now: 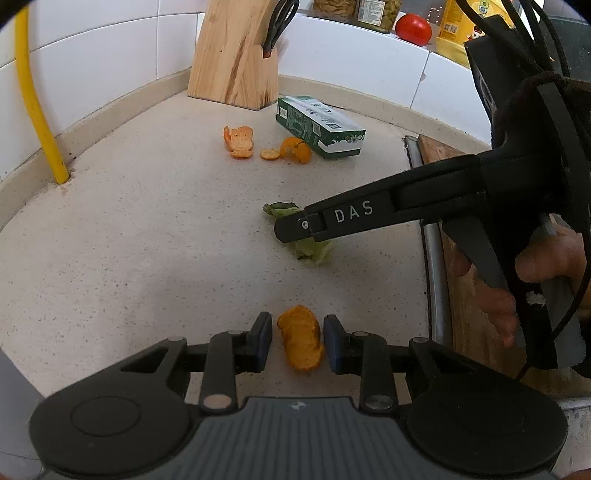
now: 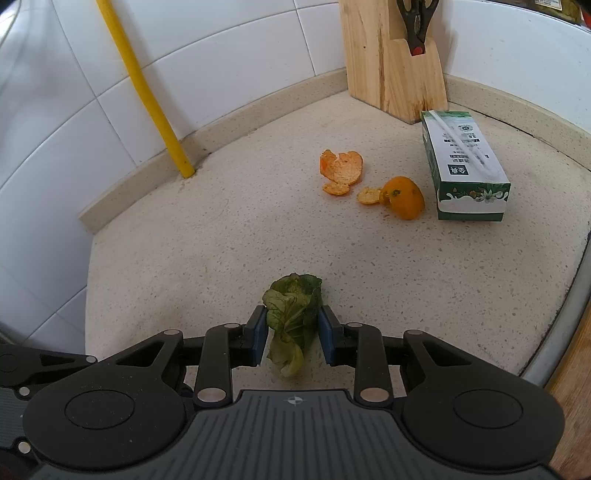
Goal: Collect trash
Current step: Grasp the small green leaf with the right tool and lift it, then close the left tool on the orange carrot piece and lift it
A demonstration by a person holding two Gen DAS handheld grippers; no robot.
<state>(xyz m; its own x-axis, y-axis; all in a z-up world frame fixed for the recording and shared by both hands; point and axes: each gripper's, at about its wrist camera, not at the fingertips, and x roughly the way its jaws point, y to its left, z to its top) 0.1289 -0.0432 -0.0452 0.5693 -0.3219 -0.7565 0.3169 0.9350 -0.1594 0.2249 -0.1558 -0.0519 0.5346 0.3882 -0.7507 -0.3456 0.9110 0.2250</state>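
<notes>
On the speckled counter [image 1: 147, 240], an orange peel piece [image 1: 300, 338] lies between the blue pads of my left gripper [image 1: 297, 319], which hug both its sides. My right gripper [image 2: 292, 312] is shut on a wilted lettuce leaf [image 2: 293, 325] that rests on the counter; its pads press the leaf from both sides. The left wrist view shows that right gripper [image 1: 295, 232] from the side, over the same leaf [image 1: 314, 253]. More orange peels [image 2: 341, 170] and a peel cup [image 2: 404, 197] lie farther back beside a green milk carton [image 2: 465, 166] on its side.
A wooden knife block [image 1: 236, 55] with scissors stands in the back corner. A yellow pipe [image 1: 37, 110] rises along the tiled wall at left. A wooden board [image 1: 476, 295] and a metal rim [image 1: 436, 277] border the counter at right. A tomato [image 1: 413, 28] sits on the ledge.
</notes>
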